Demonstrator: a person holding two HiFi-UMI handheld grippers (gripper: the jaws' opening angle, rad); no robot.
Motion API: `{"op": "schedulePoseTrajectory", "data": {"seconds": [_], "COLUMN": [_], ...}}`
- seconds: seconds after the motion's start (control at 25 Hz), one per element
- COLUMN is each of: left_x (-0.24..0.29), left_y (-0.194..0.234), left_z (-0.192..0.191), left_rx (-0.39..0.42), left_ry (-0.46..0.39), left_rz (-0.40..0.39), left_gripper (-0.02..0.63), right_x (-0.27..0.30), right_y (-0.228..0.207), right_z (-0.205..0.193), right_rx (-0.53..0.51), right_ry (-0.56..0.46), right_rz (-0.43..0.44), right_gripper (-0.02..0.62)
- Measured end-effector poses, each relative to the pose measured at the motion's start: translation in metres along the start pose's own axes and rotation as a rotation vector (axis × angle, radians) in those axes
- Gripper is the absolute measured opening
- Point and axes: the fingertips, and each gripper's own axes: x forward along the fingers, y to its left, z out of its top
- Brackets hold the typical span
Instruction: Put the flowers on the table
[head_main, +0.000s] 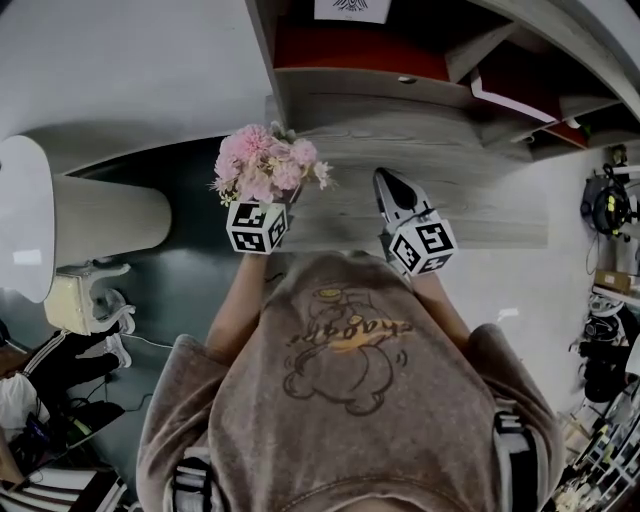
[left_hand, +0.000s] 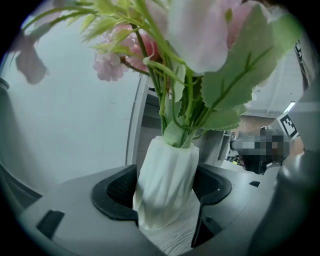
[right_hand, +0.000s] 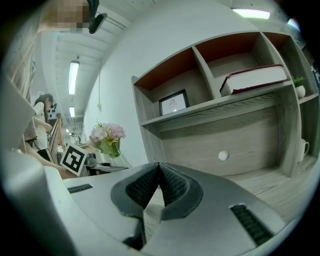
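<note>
A bunch of pink flowers (head_main: 265, 163) with green leaves stands in a ribbed white vase (left_hand: 165, 185). My left gripper (left_hand: 162, 200) is shut on the vase, whose base meets the wood-grain desk (head_main: 480, 205) near its left end. In the head view the left gripper (head_main: 262, 215) sits under the blooms, which hide the vase. My right gripper (head_main: 392, 195) hovers over the desk to the right, jaws shut on nothing. In the right gripper view the closed tips (right_hand: 159, 172) point at the shelf back, and the flowers (right_hand: 107, 137) show far left.
A wooden shelf unit (head_main: 400, 80) rises behind the desk, holding a framed picture (right_hand: 173, 102), a thick book (right_hand: 257, 77) and a small plant (right_hand: 300, 85). A round knob (right_hand: 223, 156) marks the back panel. A white chair (head_main: 60, 225) stands at the left, with clutter (head_main: 605, 300) at the right.
</note>
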Motion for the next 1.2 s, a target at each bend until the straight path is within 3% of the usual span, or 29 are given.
{"op": "schedulePoseTrajectory", "data": {"seconds": [0.68,1.2], "left_x": [0.026,0.031], "left_y": [0.009,0.008], "left_z": [-0.024,-0.026], "left_rx": [0.025,0.024], "left_ry": [0.078,0.06], "left_rz": [0.011,0.015], "left_gripper": [0.344,0.345], "right_x": [0.01,0.009], "right_y": [-0.015,-0.019], "right_z": [-0.002,-0.006], "right_rx": [0.008,0.01], "right_ry": [0.012,0.021], "right_rz": [0.002,0.004], "right_gripper": [0.0,0.0]}}
